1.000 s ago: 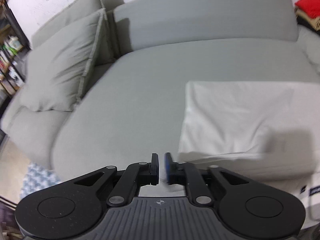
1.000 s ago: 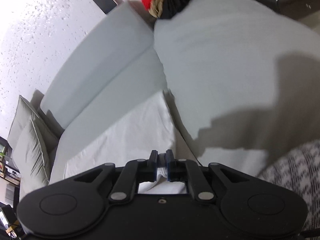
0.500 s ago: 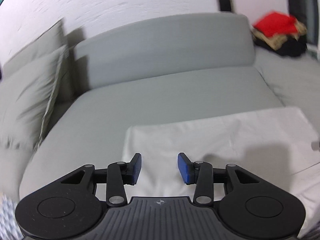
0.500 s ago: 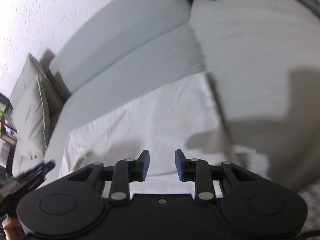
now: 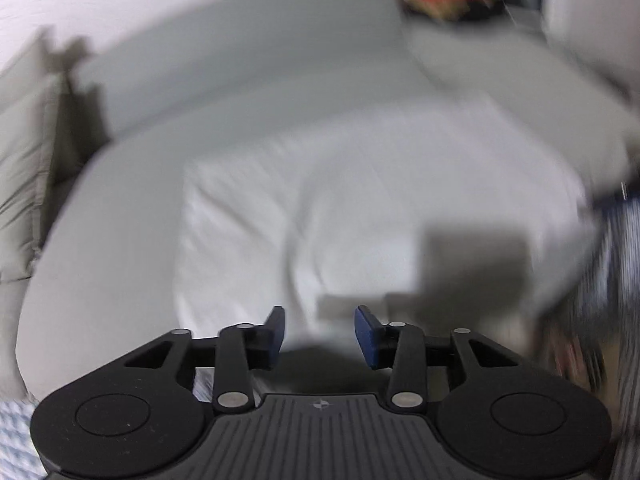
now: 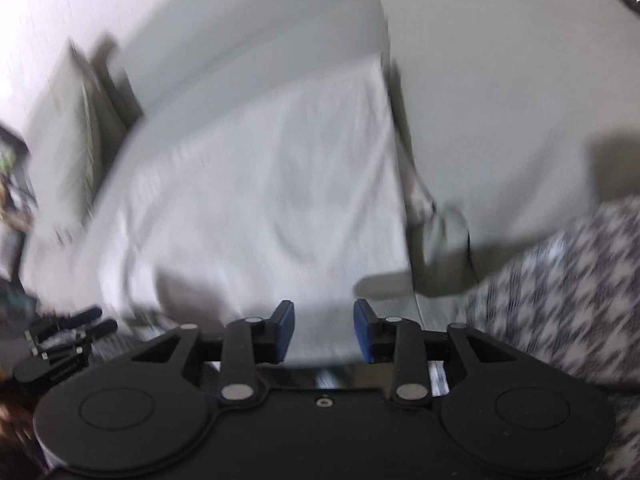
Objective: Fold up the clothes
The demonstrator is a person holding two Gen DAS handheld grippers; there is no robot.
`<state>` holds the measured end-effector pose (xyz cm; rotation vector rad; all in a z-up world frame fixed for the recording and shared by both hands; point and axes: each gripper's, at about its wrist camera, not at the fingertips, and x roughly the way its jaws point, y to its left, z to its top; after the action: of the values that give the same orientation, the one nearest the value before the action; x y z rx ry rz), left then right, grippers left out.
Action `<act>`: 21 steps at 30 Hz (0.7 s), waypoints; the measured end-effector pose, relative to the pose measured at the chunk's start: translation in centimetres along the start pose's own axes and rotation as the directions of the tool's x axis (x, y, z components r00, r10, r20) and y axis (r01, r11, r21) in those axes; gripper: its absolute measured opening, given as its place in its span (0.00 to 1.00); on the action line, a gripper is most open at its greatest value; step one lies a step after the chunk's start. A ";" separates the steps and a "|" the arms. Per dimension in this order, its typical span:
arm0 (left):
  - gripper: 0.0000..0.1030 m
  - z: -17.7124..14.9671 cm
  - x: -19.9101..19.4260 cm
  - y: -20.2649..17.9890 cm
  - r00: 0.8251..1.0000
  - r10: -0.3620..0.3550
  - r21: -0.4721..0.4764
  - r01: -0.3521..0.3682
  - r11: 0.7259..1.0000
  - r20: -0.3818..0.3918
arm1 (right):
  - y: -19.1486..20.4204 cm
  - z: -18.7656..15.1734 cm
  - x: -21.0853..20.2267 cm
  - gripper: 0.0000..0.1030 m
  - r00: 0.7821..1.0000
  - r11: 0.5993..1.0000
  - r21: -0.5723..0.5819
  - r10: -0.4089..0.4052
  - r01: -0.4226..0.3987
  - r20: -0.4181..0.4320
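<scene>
A white cloth (image 5: 380,208) lies spread flat on the seat of a grey sofa (image 5: 240,80), already looking like a neat rectangle with faint creases, so it seems at least partly folded. It should be light, soft and floppy: it will sag and drag if lifted from the middle, so the best hold is probably a pinch at two corners or along one straight edge. The left claw (image 5: 319,334) is spread wide and holds nothing, poised over the cloth's near edge; the right claw (image 6: 324,330) is likewise spread and empty, also above the near edge. In the right view the cloth's (image 6: 260,184) right edge runs close along the next seat cushion (image 6: 500,100), leaving little room there. A cushion (image 5: 24,152) stands well off to the left, with bare seat between. Both views are blurred.
</scene>
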<state>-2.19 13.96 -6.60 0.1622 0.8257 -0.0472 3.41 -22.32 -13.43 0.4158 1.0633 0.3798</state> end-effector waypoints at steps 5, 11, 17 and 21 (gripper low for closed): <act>0.36 4.4 3.8 0.7 0.992 0.081 -0.116 -0.070 0.991 0.093 | 1.9 2.5 1.0 0.26 0.981 0.998 -0.066 0.016 -0.003 0.194; 0.20 5.7 10.3 2.1 0.954 0.291 -0.128 -0.298 0.946 -0.065 | 2.0 4.4 6.5 0.24 0.966 0.981 -0.101 -0.143 0.167 0.215; 0.22 3.3 10.3 6.4 0.870 0.466 -0.145 -0.488 0.861 -0.159 | -2.0 3.8 5.4 0.03 0.914 0.936 0.004 -0.346 0.353 0.212; 0.20 2.0 5.1 7.1 0.928 0.372 -0.304 -0.362 0.881 -0.028 | -4.0 2.3 2.0 0.18 0.944 0.980 0.085 -0.198 0.182 0.265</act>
<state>3.52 20.73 -8.13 0.0239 0.7489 0.4354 6.76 -25.11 -15.98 0.4018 0.8378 0.1138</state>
